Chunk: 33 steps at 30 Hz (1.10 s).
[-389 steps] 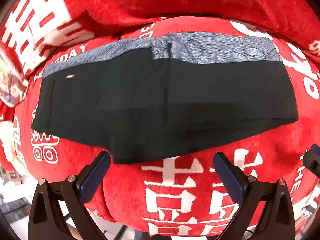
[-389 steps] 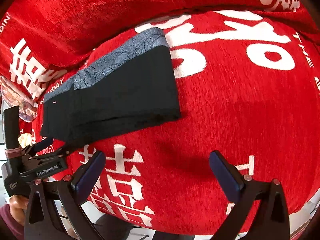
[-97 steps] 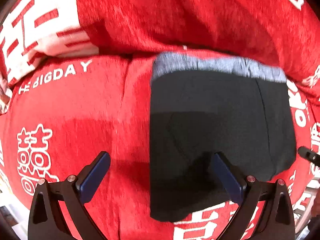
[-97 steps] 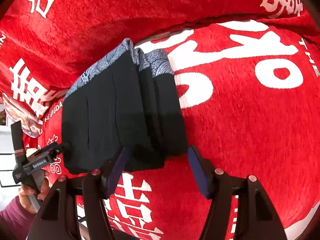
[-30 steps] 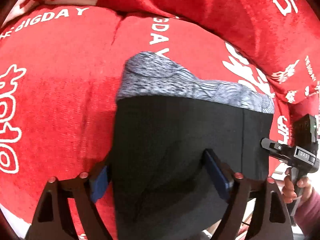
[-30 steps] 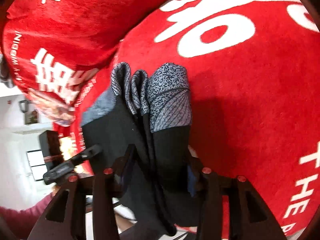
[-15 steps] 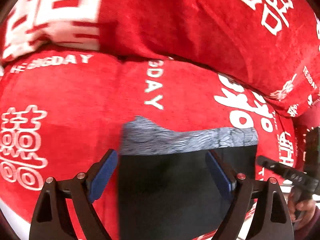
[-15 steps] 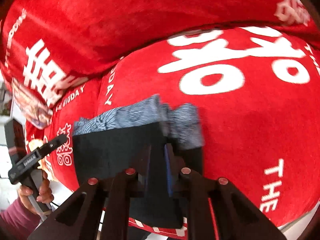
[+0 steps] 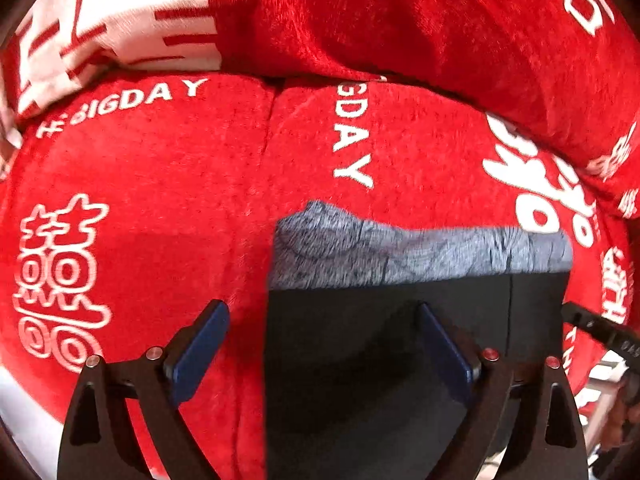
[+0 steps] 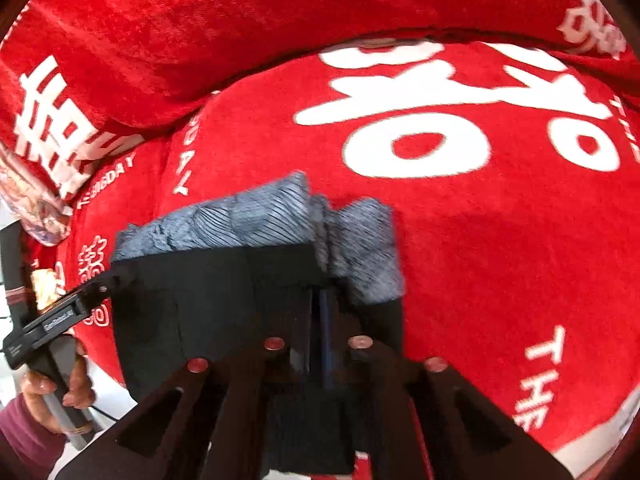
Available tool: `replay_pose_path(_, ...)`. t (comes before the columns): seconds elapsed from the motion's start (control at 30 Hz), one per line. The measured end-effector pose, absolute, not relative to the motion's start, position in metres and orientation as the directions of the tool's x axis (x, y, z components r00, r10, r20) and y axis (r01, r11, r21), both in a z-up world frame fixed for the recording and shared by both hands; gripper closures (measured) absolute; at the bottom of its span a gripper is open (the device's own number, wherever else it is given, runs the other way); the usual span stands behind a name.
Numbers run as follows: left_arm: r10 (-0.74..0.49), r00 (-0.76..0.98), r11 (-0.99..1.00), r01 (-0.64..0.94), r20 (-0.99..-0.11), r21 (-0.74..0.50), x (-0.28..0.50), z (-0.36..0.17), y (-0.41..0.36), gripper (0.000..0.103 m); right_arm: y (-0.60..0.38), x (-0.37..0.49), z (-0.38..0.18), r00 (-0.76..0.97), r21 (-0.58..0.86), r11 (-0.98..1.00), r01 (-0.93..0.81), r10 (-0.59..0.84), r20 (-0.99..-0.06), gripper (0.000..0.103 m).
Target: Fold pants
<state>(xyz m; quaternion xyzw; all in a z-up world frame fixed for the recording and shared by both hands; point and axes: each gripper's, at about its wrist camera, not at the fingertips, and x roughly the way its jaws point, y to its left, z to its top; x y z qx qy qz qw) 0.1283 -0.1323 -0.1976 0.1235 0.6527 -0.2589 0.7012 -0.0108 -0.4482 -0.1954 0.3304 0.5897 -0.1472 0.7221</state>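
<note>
The folded pants (image 9: 400, 320) lie on the red cover (image 9: 160, 208) — right gripper (image 10: 324, 344) clamped on their edge, left gripper (image 9: 324, 344) just widened, straddling their side, gripping nothing.

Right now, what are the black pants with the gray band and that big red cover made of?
The pants look like thin, matte black stretch knit; it drapes limp with no shine. Their gray waistband seems a marled knit with dark wavy lines. The red cover looks like plush chenille or velvet: fuzzy pile, soft sheen, white lettering. Exact fibres can't be told.
</note>
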Motion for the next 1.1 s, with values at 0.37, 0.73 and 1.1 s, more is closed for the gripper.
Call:
replay_pose_path(0.37, -0.106, 0.013, 0.805, 0.589, -0.994, -0.078, 0.075, -0.147, -0.124, 0.008, -0.424, -0.06, -0.165, 0.226, 0.32, 0.67, 0.67, 0.227, -0.947, 0.06)
replay_pose_path(0.73, -0.056, 0.012, 0.775, 0.631, -0.998, -0.036, 0.043, -0.12, -0.126, 0.0, -0.396, -0.074, -0.133, 0.206, 0.287, 0.673, 0.682, 0.2, -0.958, 0.024)
replay_pose_path(1.1, -0.019, 0.031, 0.769, 0.639, -0.999, 0.005, 0.041, -0.106, -0.124, 0.0, -0.381, -0.063, -0.11, 0.167, 0.193, 0.745, 0.639, 0.11, -0.98, 0.0)
